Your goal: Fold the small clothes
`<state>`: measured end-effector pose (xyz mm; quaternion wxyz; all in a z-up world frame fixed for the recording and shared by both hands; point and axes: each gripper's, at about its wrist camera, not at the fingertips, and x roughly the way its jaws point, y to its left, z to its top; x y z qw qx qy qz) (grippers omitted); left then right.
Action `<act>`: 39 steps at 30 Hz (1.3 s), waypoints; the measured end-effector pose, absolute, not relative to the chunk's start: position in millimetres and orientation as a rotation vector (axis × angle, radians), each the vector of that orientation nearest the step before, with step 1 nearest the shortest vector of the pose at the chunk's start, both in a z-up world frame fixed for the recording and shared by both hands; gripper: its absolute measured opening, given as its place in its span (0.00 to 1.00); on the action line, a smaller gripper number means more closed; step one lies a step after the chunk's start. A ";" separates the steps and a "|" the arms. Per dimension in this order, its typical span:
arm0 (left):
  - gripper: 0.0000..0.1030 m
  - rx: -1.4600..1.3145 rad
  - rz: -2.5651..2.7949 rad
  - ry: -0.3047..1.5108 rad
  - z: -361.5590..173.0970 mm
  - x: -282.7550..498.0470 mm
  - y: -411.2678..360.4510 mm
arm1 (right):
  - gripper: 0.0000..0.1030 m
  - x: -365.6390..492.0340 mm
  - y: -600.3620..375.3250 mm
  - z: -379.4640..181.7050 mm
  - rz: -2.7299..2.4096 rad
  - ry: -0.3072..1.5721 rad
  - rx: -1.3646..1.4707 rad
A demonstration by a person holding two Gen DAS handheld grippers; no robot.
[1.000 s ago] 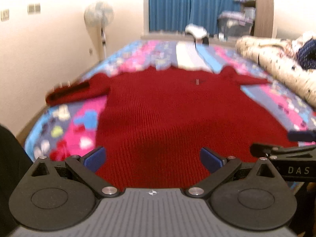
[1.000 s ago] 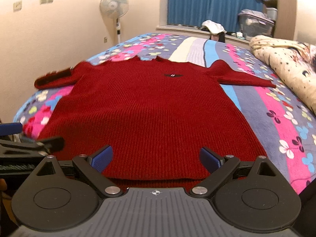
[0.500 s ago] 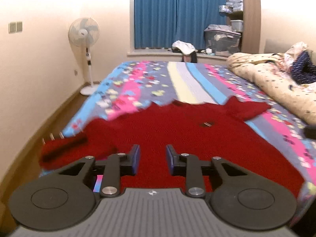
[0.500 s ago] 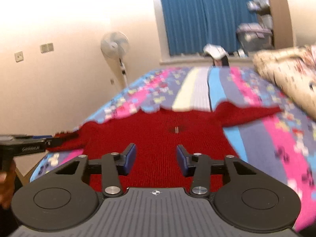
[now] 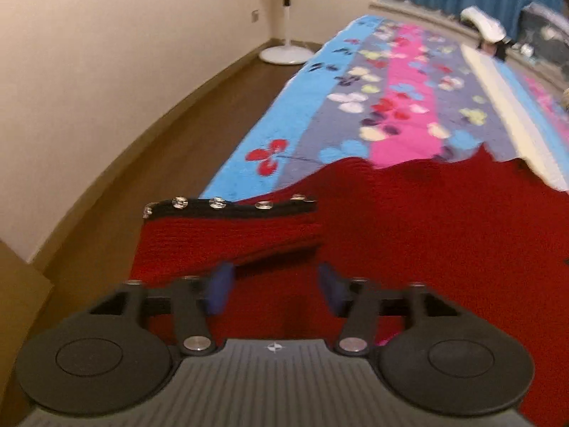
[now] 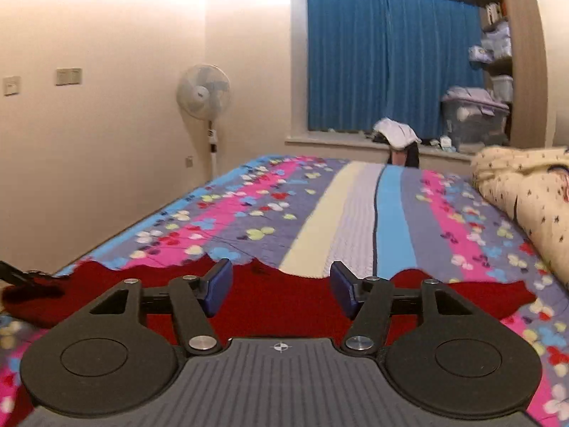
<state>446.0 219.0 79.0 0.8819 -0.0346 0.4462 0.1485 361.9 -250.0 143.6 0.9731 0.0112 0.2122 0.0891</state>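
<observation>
A dark red knitted sweater (image 5: 444, 242) lies flat on a striped floral bedspread (image 5: 402, 99). Its left sleeve (image 5: 231, 231), with a black cuff edge set with small studs, lies at the bed's left edge. My left gripper (image 5: 274, 284) is open just above this sleeve and holds nothing. In the right wrist view the sweater (image 6: 281, 302) shows past my right gripper (image 6: 281, 286), which is open and empty above the sweater near its neckline. The left gripper's tip (image 6: 14, 274) shows at the far left, by the sleeve.
A standing fan (image 6: 204, 92) stands by the left wall, its base (image 5: 286, 53) on the wooden floor (image 5: 160, 163) beside the bed. A cream quilt (image 6: 526, 192) is heaped at the right. Blue curtains (image 6: 391, 57) and a storage box (image 6: 473, 121) are at the back.
Both grippers closed partly, then opened again. My left gripper swung left and down to the left sleeve. My right gripper moved forward over the sweater toward the neckline.
</observation>
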 end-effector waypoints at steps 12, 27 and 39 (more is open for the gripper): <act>0.47 0.211 0.371 0.947 31.5 487.4 201.6 | 0.59 429.5 -227.1 84.5 0.247 0.699 0.137; 0.40 0.153 0.371 0.946 38.7 484.1 210.3 | 0.59 437.6 -226.9 78.8 0.260 0.752 0.179; 0.08 -0.220 -0.198 0.650 102.2 441.4 142.5 | 0.29 445.2 -225.4 69.0 0.397 0.801 0.363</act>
